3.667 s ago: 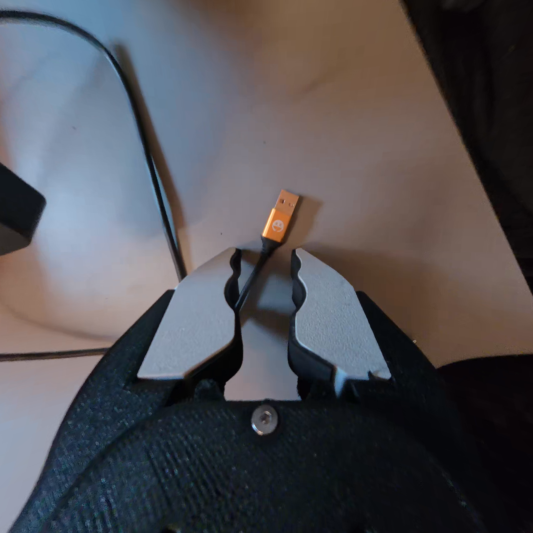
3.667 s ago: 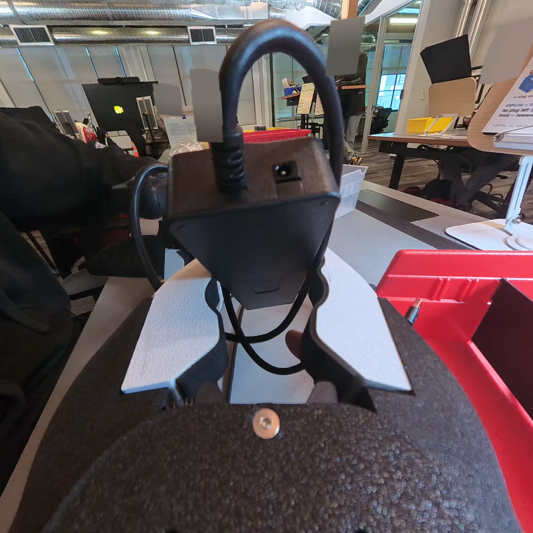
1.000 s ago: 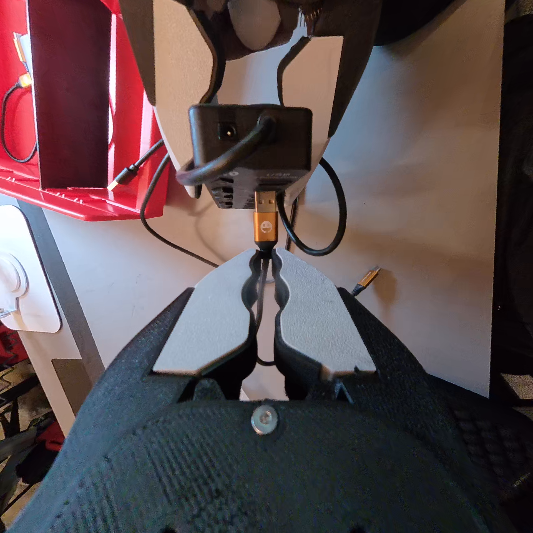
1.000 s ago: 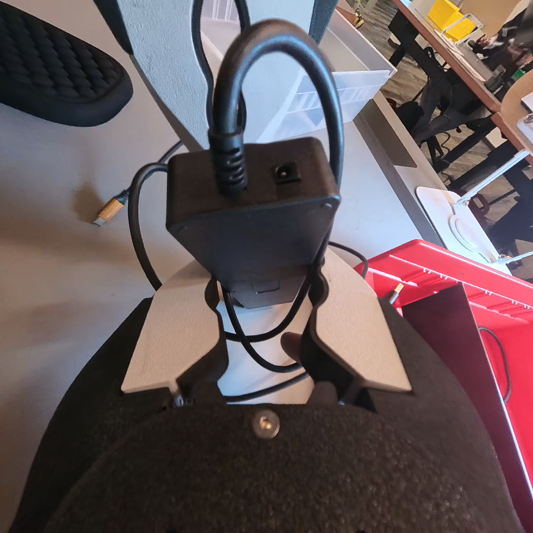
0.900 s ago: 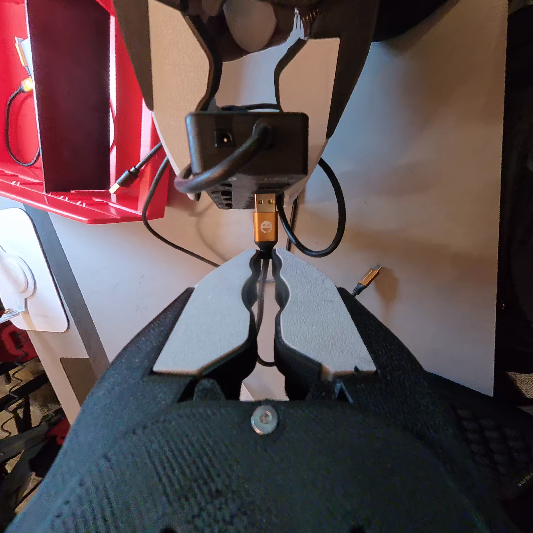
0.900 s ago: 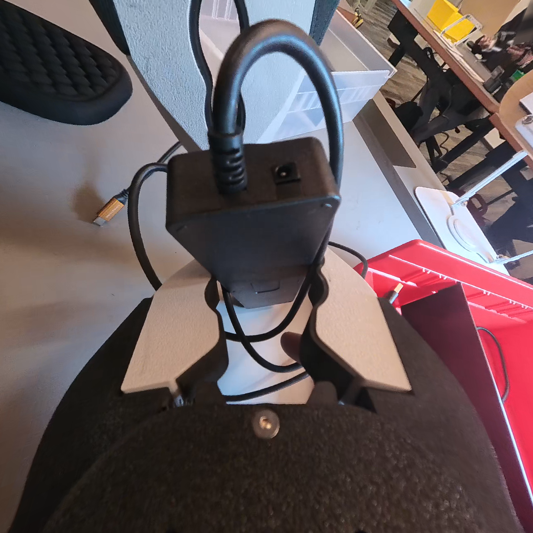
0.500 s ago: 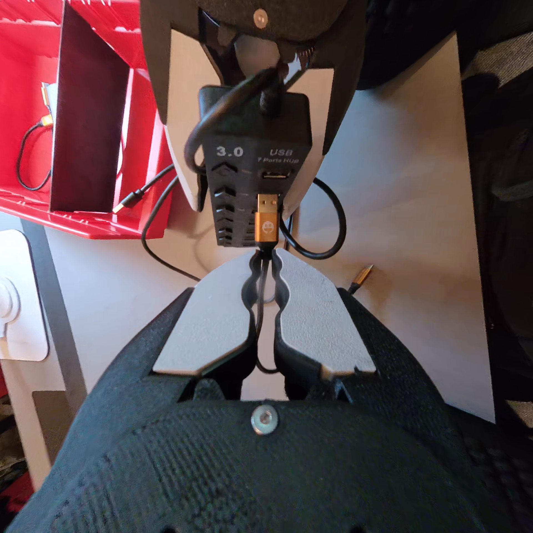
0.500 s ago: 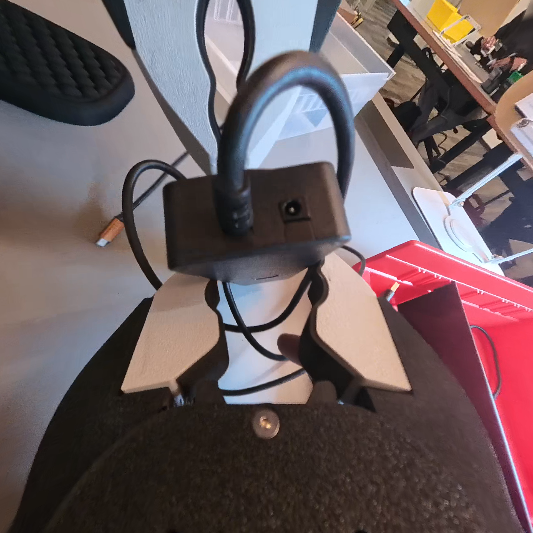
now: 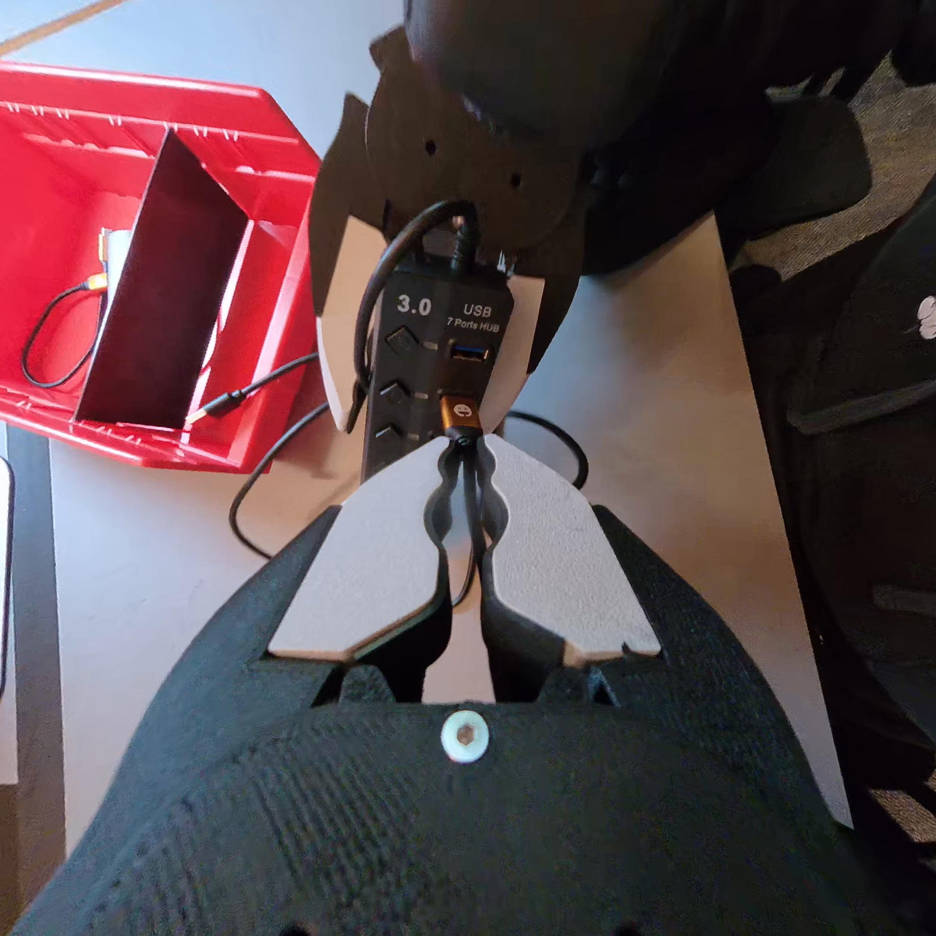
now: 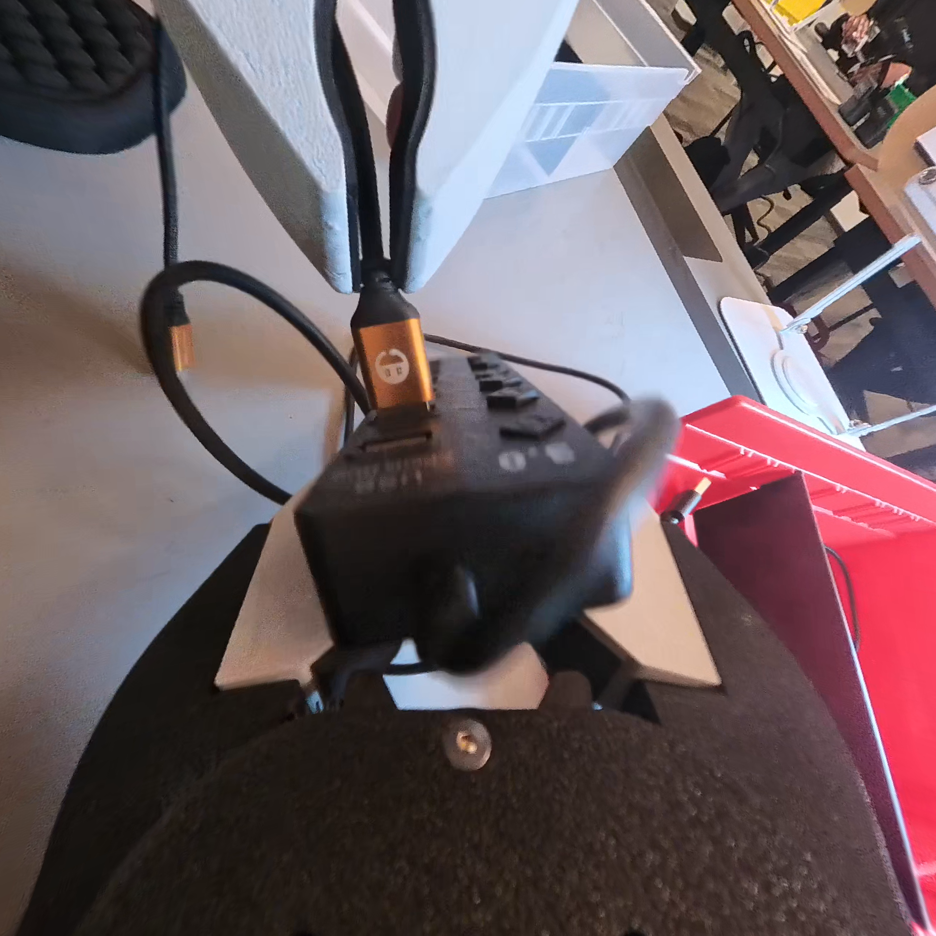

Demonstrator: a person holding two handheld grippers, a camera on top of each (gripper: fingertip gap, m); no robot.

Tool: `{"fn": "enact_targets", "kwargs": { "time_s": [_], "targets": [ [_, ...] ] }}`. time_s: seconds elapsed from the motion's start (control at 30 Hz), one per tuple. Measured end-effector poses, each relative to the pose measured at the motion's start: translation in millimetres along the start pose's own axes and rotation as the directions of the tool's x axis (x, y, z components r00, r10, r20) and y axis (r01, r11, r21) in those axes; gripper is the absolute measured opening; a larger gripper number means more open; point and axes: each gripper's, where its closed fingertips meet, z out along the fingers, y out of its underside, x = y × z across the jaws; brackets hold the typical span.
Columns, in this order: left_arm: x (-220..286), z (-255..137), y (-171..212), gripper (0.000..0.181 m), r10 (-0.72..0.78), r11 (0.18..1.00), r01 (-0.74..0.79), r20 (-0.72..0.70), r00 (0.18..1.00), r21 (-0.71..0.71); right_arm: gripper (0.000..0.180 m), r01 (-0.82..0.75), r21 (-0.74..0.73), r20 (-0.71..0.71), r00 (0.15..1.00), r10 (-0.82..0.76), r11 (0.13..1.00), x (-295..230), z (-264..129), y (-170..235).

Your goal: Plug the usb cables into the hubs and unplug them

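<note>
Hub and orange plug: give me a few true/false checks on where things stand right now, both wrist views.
1. The left gripper is shut on the black cable just behind the orange plug. True.
2. The right gripper holds the black hub. True.
3. The orange plug is lying on the table, away from the hub. False: it is at the second port in the hub's row, held up by the left gripper.
4. The top port of the hub has a plug in it. False: it shows empty.
5. The red bin holds nothing. False: a cable with an orange end lies inside.
</note>
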Motion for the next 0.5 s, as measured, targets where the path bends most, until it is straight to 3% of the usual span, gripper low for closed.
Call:
{"fn": "enact_targets", "kwargs": {
  "time_s": [0.07,0.13,0.37,0.5],
  "targets": [
    [0.5,-0.5,-0.6,0.006,0.019,1.000,-0.019,0.009,1.000,-0.014,0.114,0.005,-0.003,0.003,1.000,-0.004,1.000,-1.6,3.2,0.3],
    [-1.9,-3.3,-2.9,0.006,0.019,1.000,-0.019,0.021,1.000,0.008,0.061,-0.038,0.030,0.027,0.999,0.037,0.999,-1.9,2.8,-2.8],
    [-8.5,-23.2,-15.8,0.006,-0.107,0.960,0.112,-0.034,0.994,0.257,0.061,-0.202,0.367,0.145,0.977,0.158,0.908,6.7,-21.8,-38.8],
    [-4.8,-24.4,-18.6,0.006,-0.110,0.944,0.121,-0.054,0.992,0.306,0.062,-0.154,0.368,0.124,0.986,0.116,0.917,1.7,-17.0,-38.7]
  ]
}}
